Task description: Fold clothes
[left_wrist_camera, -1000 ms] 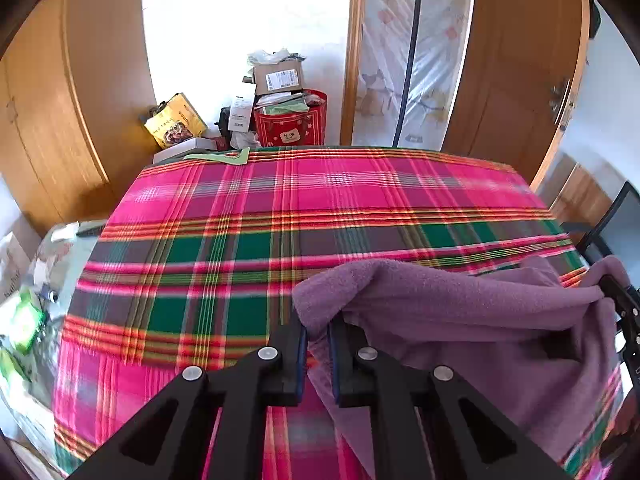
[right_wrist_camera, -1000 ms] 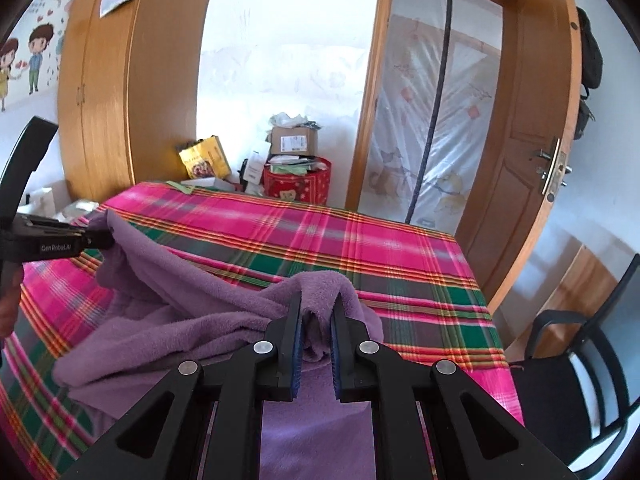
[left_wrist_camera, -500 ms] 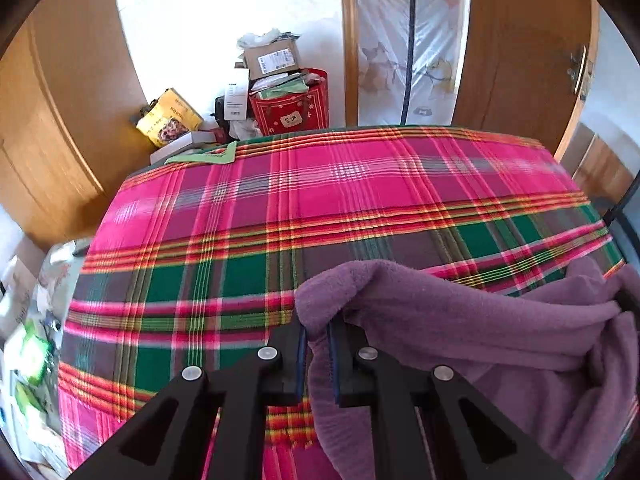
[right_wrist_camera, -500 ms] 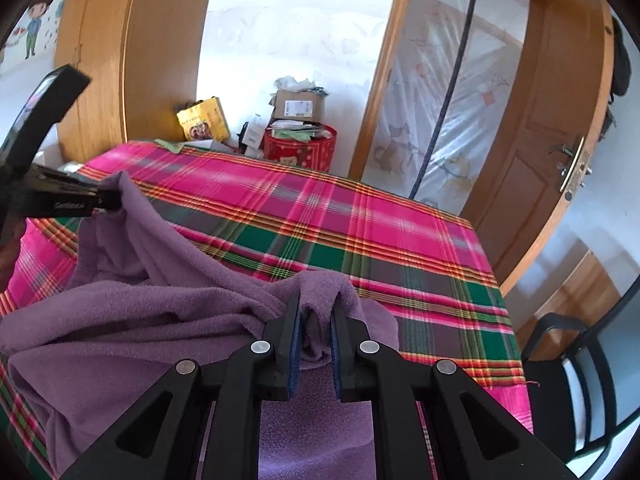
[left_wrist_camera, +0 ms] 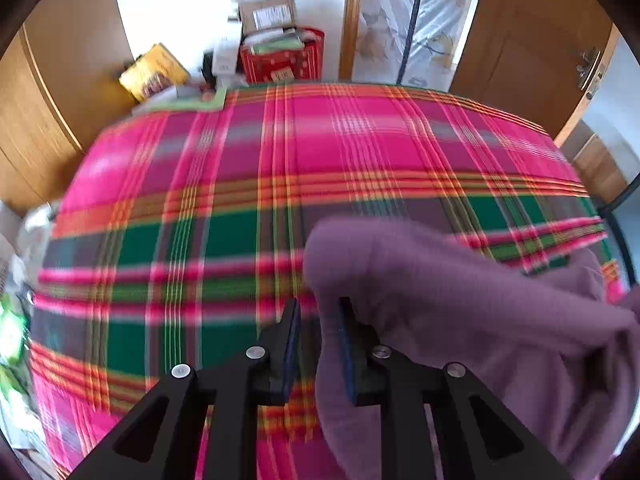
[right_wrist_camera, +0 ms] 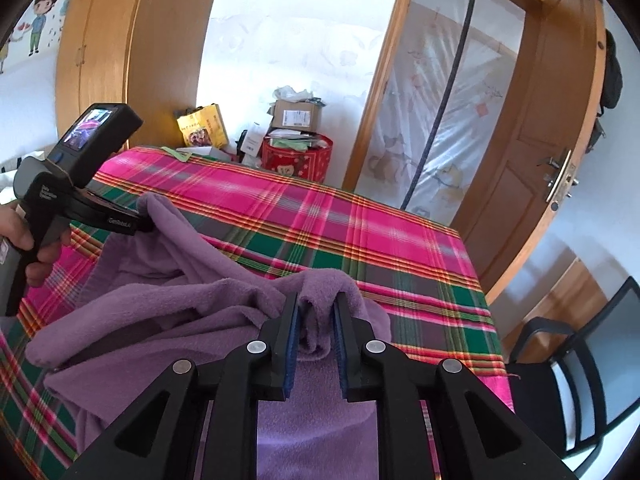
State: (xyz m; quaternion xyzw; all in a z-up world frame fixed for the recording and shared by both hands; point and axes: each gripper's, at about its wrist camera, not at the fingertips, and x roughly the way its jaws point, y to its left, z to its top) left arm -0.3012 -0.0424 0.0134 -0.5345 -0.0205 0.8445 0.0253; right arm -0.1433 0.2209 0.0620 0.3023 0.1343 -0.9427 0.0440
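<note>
Fleece, soft and floppy: the purple garment (right_wrist_camera: 192, 320) lies bunched on the plaid-covered table (right_wrist_camera: 360, 220), sagging between our grips. Our left claw (left_wrist_camera: 318, 344) stands parted, cloth draped over one finger; our right claw (right_wrist_camera: 314, 344) pinches a fold. We'd hold hems or corners, since mid-cloth bunches.

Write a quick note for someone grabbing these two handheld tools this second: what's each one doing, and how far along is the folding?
Left tool: jaws slightly apart, purple garment against one finger; the view is blurred, so the grip is unclear.
Right tool: shut on a bunched fold of the garment.
Garment: lifted at two points, the rest slumped in a heap on the plaid-covered table, near its front edge.
Done: both pickup points taken; no neat fold visible.
Left: probably spread it flat, then fold it.
</note>
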